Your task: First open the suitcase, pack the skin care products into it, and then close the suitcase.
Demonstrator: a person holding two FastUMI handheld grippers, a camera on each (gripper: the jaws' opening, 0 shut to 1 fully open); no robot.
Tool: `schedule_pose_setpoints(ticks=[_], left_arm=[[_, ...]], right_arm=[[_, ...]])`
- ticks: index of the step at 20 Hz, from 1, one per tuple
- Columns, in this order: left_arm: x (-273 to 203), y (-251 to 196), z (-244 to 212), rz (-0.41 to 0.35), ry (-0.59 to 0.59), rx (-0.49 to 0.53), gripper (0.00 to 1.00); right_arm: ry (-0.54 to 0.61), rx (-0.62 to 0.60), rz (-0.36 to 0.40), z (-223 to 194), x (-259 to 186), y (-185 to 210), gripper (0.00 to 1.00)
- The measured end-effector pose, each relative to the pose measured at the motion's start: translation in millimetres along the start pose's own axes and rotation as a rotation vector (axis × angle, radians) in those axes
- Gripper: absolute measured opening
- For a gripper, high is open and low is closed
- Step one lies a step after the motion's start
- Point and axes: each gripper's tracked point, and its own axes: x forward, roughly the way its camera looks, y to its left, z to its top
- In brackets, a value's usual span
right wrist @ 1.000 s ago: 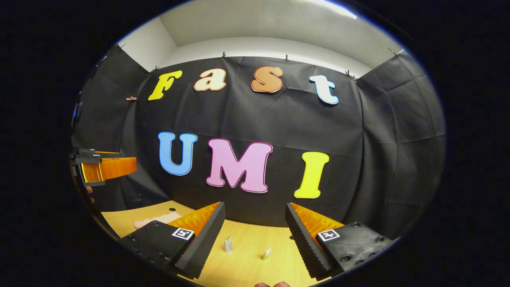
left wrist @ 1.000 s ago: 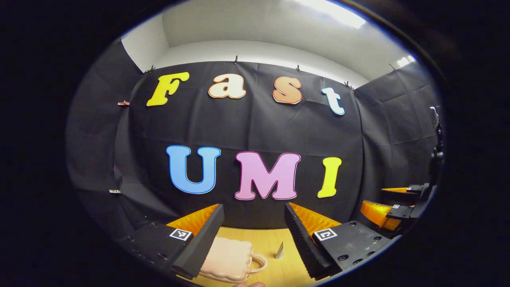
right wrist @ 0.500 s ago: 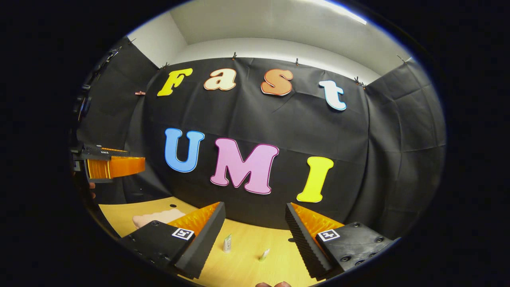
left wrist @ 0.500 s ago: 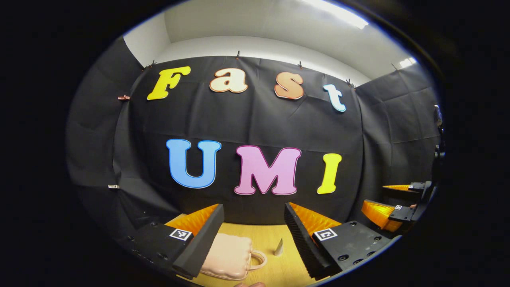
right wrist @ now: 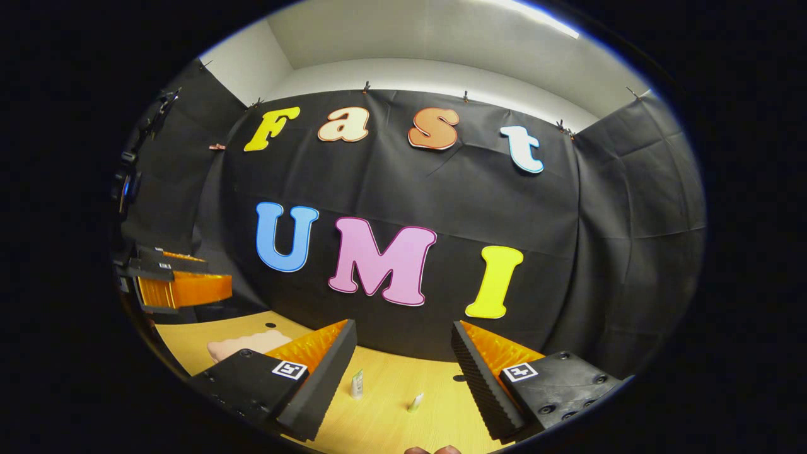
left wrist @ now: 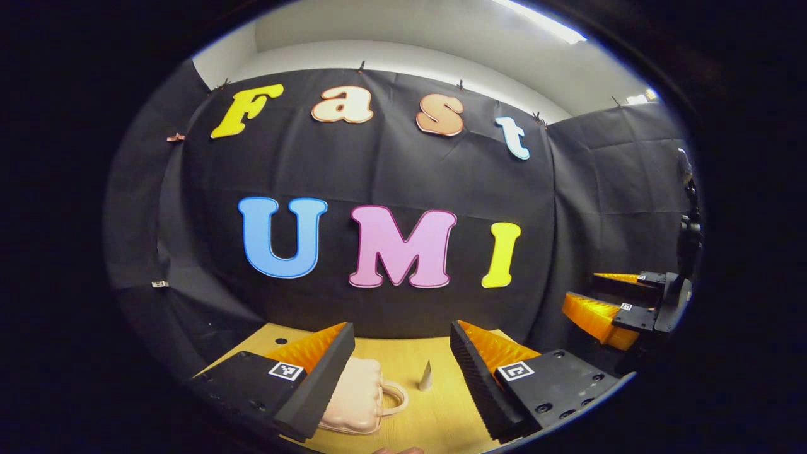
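Note:
A small pale pink suitcase with a loop handle lies shut on the wooden table, partly behind my left gripper's left finger. A small pale tube stands beside it. My left gripper hangs open above the table, nothing between its fingers. In the right gripper view, a whitish tube stands upright and a smaller greenish-tipped one lies beside it on the table. My right gripper is open and empty above them. The suitcase shows at the left there.
The right gripper appears at the far right of the left gripper view, held high off the table. The left gripper shows at the left edge of the right gripper view. Black cloth walls close the booth behind the table.
The left gripper view has tipped downward, showing more table and suitcase. The right gripper view shifted slightly. Both grippers stayed open.

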Motion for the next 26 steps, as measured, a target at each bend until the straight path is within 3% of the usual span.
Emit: schedule_pose_setpoints(ticks=[8, 11, 14, 20, 26], left_arm=[[56, -21, -111, -0.181, 0.365, -0.029, 0.96], [85, -33, -175, -0.205, 0.549, 0.002, 0.96], [118, -36, -231, -0.156, 0.701, 0.021, 0.97], [175, -6, -310, 0.019, 0.936, -0.013, 0.97], [200, 16, -352, 0.135, 1.041, -0.002, 0.97]], right_arm=[[-0.002, -0.027, -0.126, -13, 1, -24, 0.96], [0.012, -0.075, -0.114, -30, 1, -41, 0.96], [0.056, -0.073, -0.084, -57, 8, -62, 0.96], [0.156, 0.062, -0.133, -112, 16, -131, 0.96], [0.207, 0.094, -0.169, -141, 19, -186, 0.96]])
